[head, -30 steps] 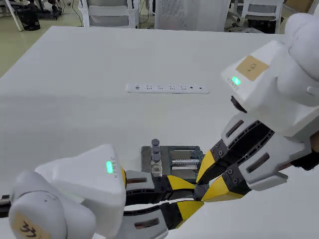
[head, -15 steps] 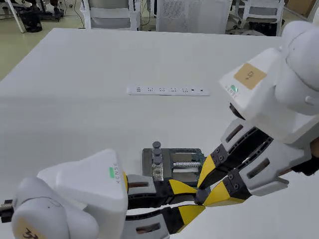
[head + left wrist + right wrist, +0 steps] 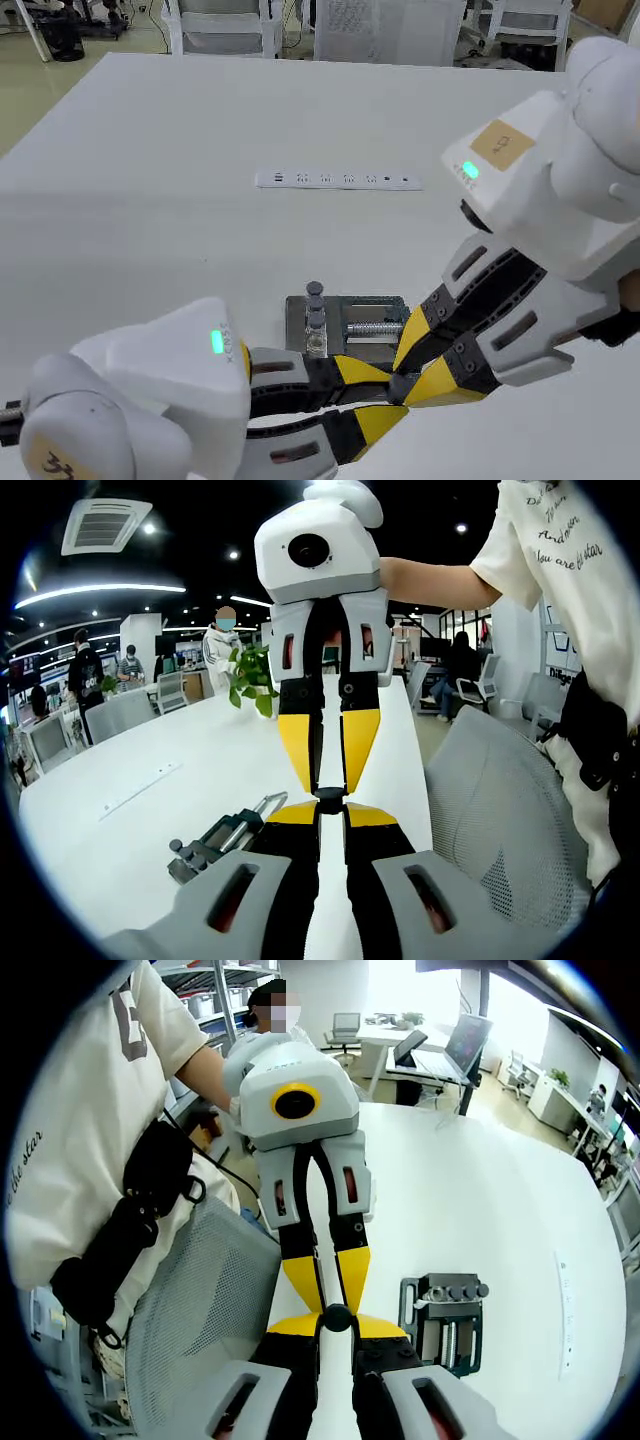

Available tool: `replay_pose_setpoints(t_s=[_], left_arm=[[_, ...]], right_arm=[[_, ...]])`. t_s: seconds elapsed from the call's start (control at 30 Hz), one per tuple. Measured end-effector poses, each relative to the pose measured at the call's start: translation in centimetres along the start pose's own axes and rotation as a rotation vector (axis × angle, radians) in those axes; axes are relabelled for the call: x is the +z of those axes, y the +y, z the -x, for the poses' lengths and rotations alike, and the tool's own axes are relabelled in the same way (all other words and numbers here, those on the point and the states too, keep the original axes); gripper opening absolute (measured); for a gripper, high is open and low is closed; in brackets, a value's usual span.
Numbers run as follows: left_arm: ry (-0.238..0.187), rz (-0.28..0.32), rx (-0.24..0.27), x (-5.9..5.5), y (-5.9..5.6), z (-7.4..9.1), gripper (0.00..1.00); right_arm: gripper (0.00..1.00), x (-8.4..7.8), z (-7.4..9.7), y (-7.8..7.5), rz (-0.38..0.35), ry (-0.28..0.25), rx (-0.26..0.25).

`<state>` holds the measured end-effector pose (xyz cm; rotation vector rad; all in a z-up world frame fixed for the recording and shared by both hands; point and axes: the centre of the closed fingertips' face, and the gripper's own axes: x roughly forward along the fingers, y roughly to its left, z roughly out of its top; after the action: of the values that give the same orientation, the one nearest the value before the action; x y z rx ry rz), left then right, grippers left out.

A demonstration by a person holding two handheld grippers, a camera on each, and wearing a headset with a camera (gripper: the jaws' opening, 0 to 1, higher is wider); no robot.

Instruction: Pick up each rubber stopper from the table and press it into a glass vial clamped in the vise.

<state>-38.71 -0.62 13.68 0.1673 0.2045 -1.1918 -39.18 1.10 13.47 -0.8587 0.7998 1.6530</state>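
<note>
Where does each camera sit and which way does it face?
Head view: on headset, looking down at left gripper and right gripper, tips meeting near the vise.
Left gripper view: on the left gripper, facing the right gripper; person's torso at right.
Right gripper view: on the right gripper, facing the left; torso at left.
All share the vise.

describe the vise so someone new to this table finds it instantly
On the big white table, look nearer than the long white power strip. The vise is the small dark metal block there, the only thing holding stoppered glass vials and a silver screw.
</note>
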Motion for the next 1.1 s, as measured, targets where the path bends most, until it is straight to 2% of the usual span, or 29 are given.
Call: replay_pose_setpoints(t_s=[0.37,0.53,0.77,0.97,1.1], left_arm=[[-0.009,0.018,0.008,-0.3,0.3,0.1,0.05],[0.004,0.036,0.038,-1.2,1.1,0.4,0.14],[0.032,0.125,0.121,-3.3,3.0,1.3,0.39],[0.067,0.166,0.197,-5.1,4.6,2.2,0.68],[0.079,0.191,0.222,-5.8,5.1,2.8,0.76]], right_arm=[[0.06,0.0,-0.3,-0.3,0.003,0.007,0.011],[0.06,-0.2,-0.3,-1.1,0.01,0.02,-0.004],[0.06,-0.4,-0.5,-2.9,0.031,0.057,-0.054],[0.06,-0.6,-0.9,-4.0,0.067,0.097,-0.045],[0.06,-0.6,-1.3,-4.7,0.095,0.118,-0.038]])
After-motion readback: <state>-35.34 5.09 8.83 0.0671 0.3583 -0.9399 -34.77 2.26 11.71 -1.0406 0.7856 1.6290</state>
